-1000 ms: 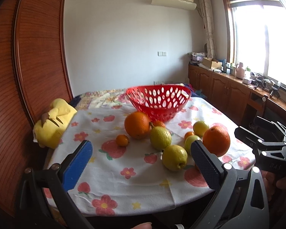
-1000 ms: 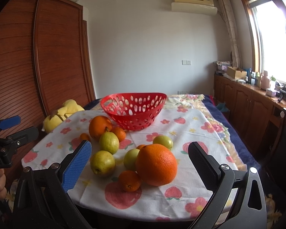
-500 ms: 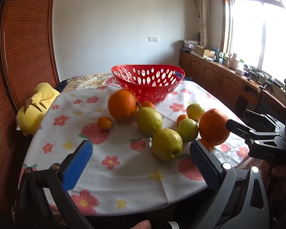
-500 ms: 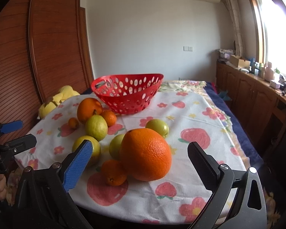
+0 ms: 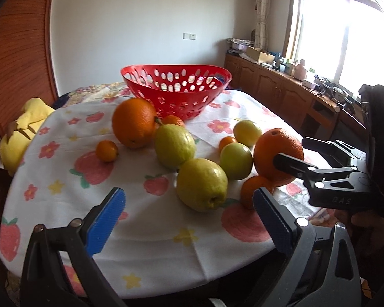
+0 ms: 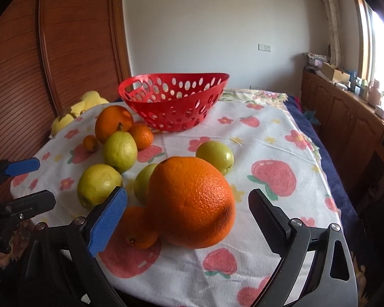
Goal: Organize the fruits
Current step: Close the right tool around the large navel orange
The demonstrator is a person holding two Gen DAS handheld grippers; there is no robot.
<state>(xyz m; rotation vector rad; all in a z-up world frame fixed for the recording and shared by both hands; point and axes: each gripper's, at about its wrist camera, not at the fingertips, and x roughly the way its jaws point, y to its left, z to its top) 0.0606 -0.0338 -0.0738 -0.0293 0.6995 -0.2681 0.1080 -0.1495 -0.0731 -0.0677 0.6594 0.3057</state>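
Between the closing right gripper (image 6: pixel 187 220), the big orange (image 6: pixel 192 202) looms nearer.

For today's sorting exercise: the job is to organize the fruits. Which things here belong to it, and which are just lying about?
Belong to the job:
- red basket
- large oranges
- small oranges
- green-yellow fruits
- right gripper, jaws closing, and left gripper

Just lying about:
- yellow plush toy
- clutter on the sideboard

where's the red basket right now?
The red basket sits at the far end of the table in both wrist views, empty, just behind the far big orange and small mandarin.
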